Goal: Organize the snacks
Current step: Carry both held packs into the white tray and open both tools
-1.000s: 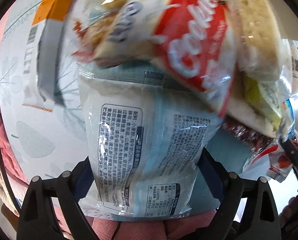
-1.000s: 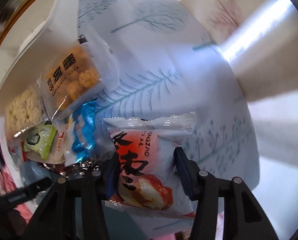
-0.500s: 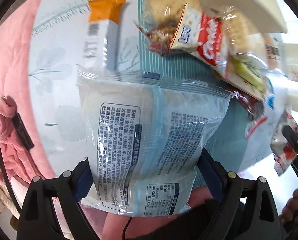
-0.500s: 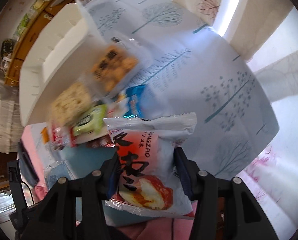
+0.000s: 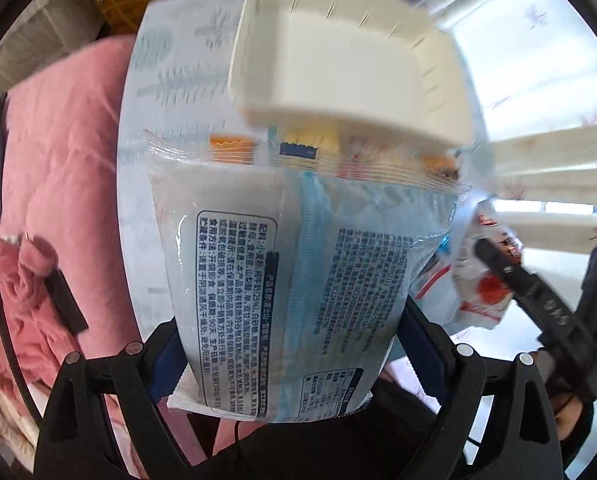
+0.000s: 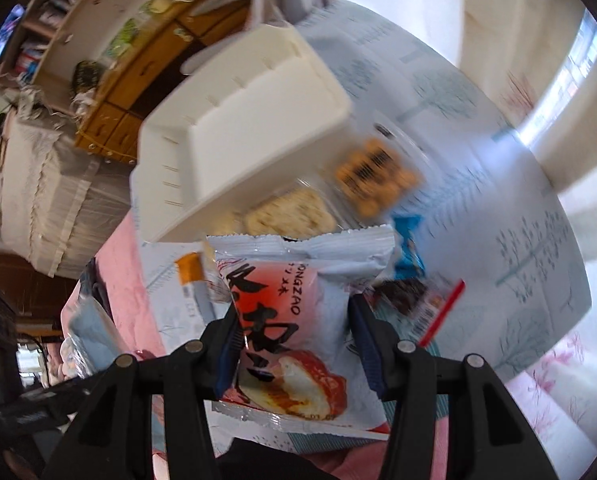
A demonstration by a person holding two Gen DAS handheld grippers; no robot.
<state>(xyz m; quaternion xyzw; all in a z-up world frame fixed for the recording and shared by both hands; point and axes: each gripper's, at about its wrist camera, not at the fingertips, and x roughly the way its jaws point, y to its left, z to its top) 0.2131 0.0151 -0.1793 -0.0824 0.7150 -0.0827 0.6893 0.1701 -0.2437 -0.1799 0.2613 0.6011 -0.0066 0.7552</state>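
Observation:
My left gripper [image 5: 290,344] is shut on a large pale-blue snack bag [image 5: 294,264], its printed back facing the camera, lifted well above the table. In my right gripper [image 6: 294,340], a white and red bun packet [image 6: 294,316] is clamped and also held high. Below both lies an empty white bin [image 5: 338,60] [image 6: 242,128] on the tree-patterned tablecloth [image 6: 498,208]. Loose snacks lie beside the bin: an orange-ended bar [image 6: 194,284], a rice cracker pack [image 6: 290,216], an orange cookie pack [image 6: 374,176] and a blue wrapper [image 6: 408,240]. The right gripper [image 5: 518,276] with its packet shows at the right of the left wrist view.
A pink quilt [image 5: 58,152] borders the table on the left. Wooden drawers and shelves [image 6: 138,60] stand beyond the bin. A white covered surface [image 6: 54,200] lies next to them. A hand [image 5: 570,416] shows at the lower right of the left wrist view.
Both grippers have risen with their packets, away from the snack pile. The white bin and more of the table and room have come into view below them.

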